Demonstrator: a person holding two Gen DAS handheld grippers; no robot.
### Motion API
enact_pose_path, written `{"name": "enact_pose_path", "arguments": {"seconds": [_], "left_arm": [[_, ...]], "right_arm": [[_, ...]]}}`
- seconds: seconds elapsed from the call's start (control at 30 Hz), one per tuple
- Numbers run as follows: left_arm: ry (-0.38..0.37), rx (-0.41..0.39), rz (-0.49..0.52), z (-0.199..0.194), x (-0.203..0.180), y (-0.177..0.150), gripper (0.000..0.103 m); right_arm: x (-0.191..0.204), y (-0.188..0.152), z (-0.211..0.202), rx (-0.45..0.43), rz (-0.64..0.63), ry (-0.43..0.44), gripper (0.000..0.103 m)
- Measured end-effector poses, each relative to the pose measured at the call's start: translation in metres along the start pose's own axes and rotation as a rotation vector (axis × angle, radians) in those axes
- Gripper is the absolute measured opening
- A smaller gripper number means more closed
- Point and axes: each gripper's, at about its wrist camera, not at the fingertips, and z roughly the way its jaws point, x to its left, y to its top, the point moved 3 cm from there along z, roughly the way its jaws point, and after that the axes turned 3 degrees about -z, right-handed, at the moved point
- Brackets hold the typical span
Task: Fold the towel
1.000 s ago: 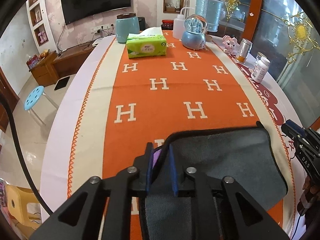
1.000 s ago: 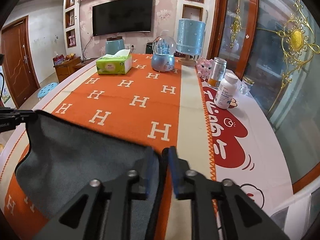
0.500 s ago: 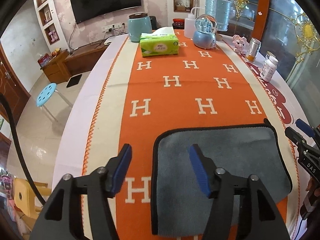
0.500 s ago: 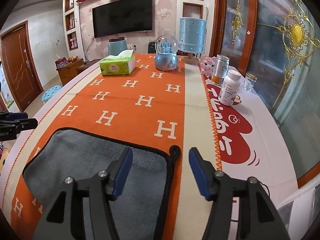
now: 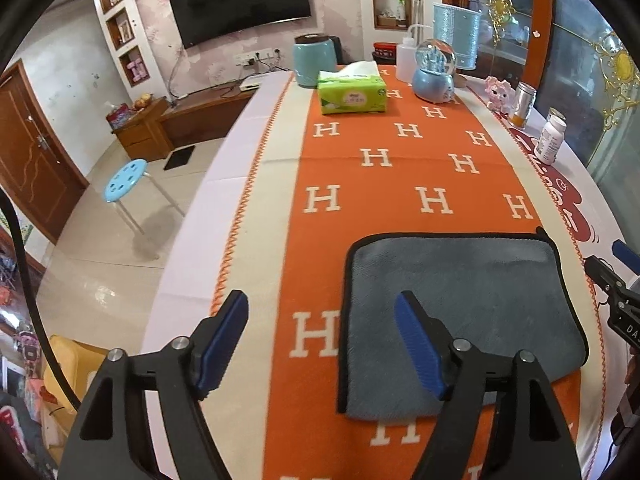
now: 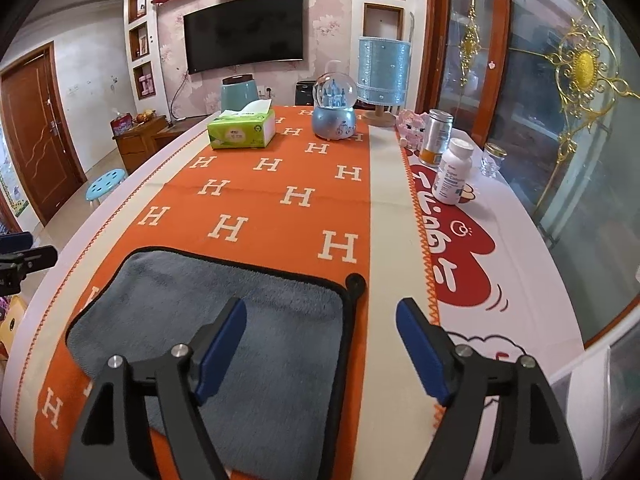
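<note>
A grey towel [image 5: 472, 312] with black trim lies folded flat on the orange H-patterned table runner [image 5: 400, 168]. It also shows in the right wrist view [image 6: 224, 320], with a small black loop [image 6: 355, 282] at its far right corner. My left gripper [image 5: 320, 320] is open and empty above the towel's left edge. My right gripper [image 6: 320, 324] is open and empty above the towel's right edge. The tip of the right gripper [image 5: 612, 276] shows at the right of the left wrist view, and the left gripper [image 6: 20, 256] at the left of the right wrist view.
At the table's far end stand a green tissue box [image 5: 352, 94], a snow globe [image 5: 434, 72], a teal jar [image 5: 312, 60] and a blue lamp [image 6: 382, 76]. A white pill bottle [image 6: 454, 172] and a can [image 6: 436, 136] stand at the right. A blue stool [image 5: 124, 182] stands on the floor left.
Both grippers were shut on the towel's corners a second ago. They have opened, let go of the towel and drawn back and up. The towel now lies flat.
</note>
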Motion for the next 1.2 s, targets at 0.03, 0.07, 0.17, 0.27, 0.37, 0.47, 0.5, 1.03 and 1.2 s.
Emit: {"name": "enact_pose_path", "arguments": {"seconds": [0.03, 0.07, 0.17, 0.27, 0.37, 0.47, 0.5, 1.03, 1.2], "left_arm": [[0.004, -0.012, -0.003, -0.007, 0.003, -0.002, 0.078], [0.006, -0.02, -0.004, -0.012, 0.005, -0.003, 0.079], [0.005, -0.039, -0.012, -0.031, 0.012, -0.009, 0.079], [-0.006, -0.055, -0.016, -0.051, 0.02, -0.018, 0.081], [-0.02, -0.065, -0.02, -0.07, 0.027, -0.03, 0.084], [-0.058, -0.067, -0.033, -0.088, 0.034, -0.046, 0.09], [-0.068, -0.065, -0.036, -0.094, 0.037, -0.051, 0.093], [-0.164, -0.082, 0.021, -0.181, 0.066, -0.15, 0.102], [-0.176, -0.062, 0.027, -0.204, 0.065, -0.177, 0.102]], "right_arm": [[0.001, 0.0, -0.004, 0.0, 0.006, 0.0, 0.08], [0.001, -0.001, -0.009, -0.002, 0.01, -0.002, 0.081], [0.005, -0.003, -0.024, -0.009, 0.015, -0.009, 0.086], [0.012, -0.005, -0.042, -0.018, 0.022, -0.014, 0.09], [0.02, -0.012, -0.063, -0.028, 0.034, -0.016, 0.093], [0.029, -0.024, -0.084, -0.034, 0.053, -0.017, 0.096], [0.031, -0.028, -0.09, -0.034, 0.057, -0.02, 0.098], [0.079, -0.119, -0.19, 0.017, 0.152, -0.04, 0.103], [0.092, -0.146, -0.213, 0.076, 0.157, -0.027, 0.103]]}}
